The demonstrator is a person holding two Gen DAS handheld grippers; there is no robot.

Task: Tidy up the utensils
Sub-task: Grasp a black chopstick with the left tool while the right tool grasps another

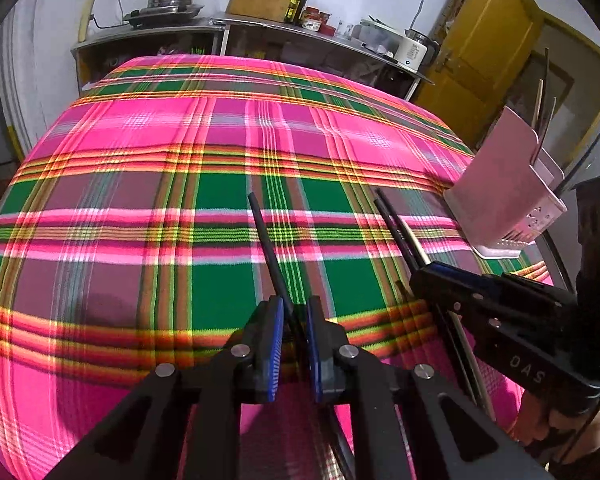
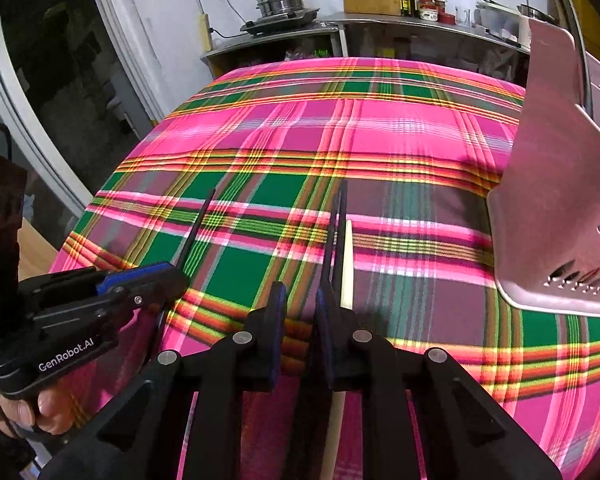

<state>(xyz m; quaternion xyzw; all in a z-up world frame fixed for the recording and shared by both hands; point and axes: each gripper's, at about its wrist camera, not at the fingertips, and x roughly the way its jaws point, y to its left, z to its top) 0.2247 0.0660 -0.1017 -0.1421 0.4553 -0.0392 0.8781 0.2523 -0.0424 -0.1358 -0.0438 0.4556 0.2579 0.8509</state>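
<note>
The left gripper (image 1: pixel 293 312) pinches one black chopstick (image 1: pixel 265 240) pointing ahead. The right gripper (image 2: pixel 301 300) grips several chopsticks (image 2: pixel 342 240), black and cream; the pink holder (image 2: pixel 556 208) stands right of its fingers.

Two wrist cams, prob. shared tablecloth (image 1: pixel 140 140)

Utensil holder (image 1: pixel 500 184) on tablecloth (image 1: pixel 180 200), right of chopsticks (image 1: pixel 266 240).

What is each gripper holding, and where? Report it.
Left gripper: one black chopstick, gripped low on its shaft. Right gripper: a bundle of chopsticks, gripped partway along the shafts.
</note>
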